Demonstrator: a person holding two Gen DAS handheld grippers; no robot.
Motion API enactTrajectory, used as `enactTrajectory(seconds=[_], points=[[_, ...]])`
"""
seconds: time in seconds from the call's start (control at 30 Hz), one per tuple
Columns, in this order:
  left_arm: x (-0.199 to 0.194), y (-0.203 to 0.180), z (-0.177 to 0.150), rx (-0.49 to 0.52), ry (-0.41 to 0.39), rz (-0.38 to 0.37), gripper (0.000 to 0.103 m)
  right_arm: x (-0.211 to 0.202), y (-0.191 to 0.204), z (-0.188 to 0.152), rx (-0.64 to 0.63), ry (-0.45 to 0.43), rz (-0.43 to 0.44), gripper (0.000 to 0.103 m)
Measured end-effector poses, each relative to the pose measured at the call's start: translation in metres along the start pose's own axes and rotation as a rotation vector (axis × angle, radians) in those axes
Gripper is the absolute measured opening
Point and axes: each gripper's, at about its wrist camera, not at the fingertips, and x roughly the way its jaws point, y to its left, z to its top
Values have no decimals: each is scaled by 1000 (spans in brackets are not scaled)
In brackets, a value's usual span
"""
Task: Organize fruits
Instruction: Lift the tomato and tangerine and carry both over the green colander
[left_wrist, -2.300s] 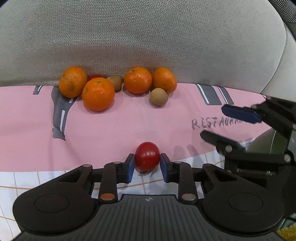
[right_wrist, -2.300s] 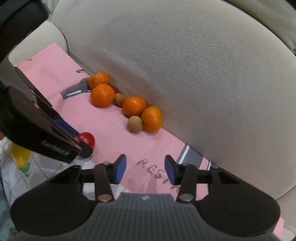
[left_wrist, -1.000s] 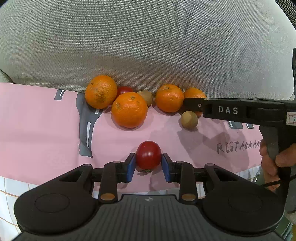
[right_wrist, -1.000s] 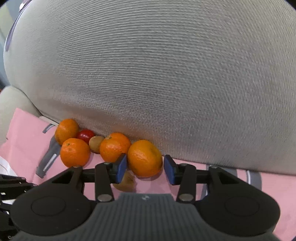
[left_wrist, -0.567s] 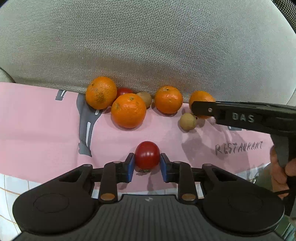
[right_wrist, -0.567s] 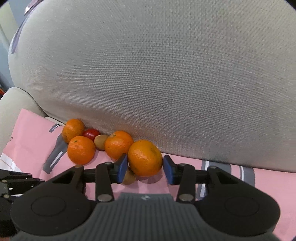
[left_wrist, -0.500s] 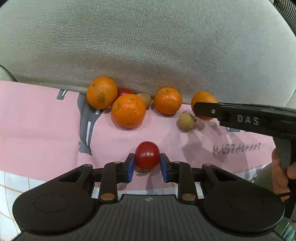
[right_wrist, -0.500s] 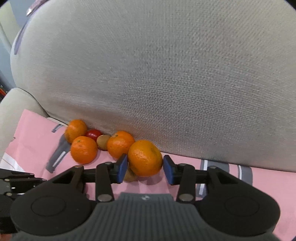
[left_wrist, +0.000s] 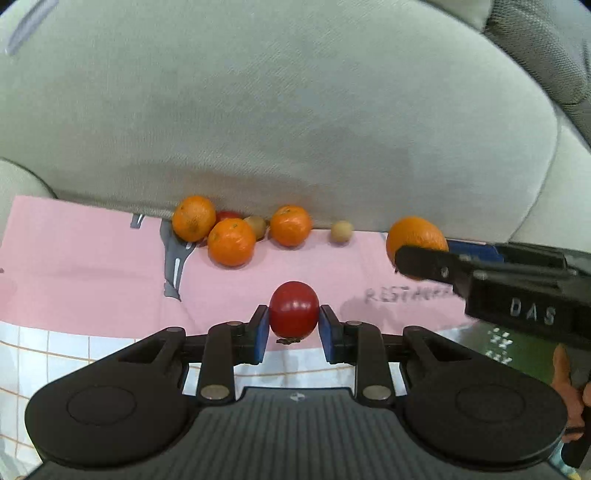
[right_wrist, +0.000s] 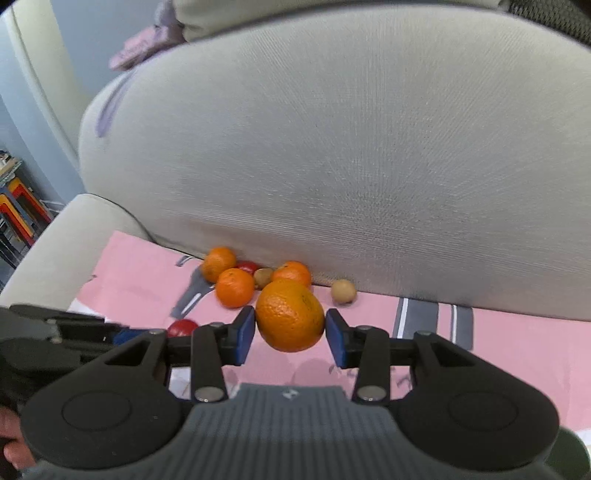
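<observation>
My left gripper (left_wrist: 293, 326) is shut on a red tomato (left_wrist: 294, 308) and holds it above the pink mat (left_wrist: 92, 258). My right gripper (right_wrist: 290, 334) is shut on an orange (right_wrist: 290, 315), lifted off the mat; the orange also shows in the left wrist view (left_wrist: 415, 236). Against the grey cushion (left_wrist: 277, 110) lie three oranges (left_wrist: 231, 242), a second red tomato (left_wrist: 227, 215), a brown kiwi (left_wrist: 256, 226) and a small tan fruit (left_wrist: 341, 231). In the right wrist view the small tan fruit (right_wrist: 343, 291) lies apart, to the right of the group.
The cushion (right_wrist: 351, 147) rises right behind the fruit row. A white checked cloth (left_wrist: 74, 343) lies under the mat's near edge. A sofa arm (right_wrist: 55, 251) borders the mat at the left. Something dark green (left_wrist: 524, 350) sits low at the right.
My right gripper has lifted its orange and drawn back from the row. The small tan fruit now lies by the cushion. My left gripper has drawn back, still holding the tomato.
</observation>
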Motion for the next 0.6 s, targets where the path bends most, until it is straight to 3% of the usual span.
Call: enactTrajectory(seconds=[0.4, 0.6], points=[[-51, -58, -19, 102, -62, -64, 32, -84, -13, -50, 15, -59, -25, 39], [-60, -94, -33, 177, -59, -111, 32, -115, -27, -79, -48, -73, -97, 39]])
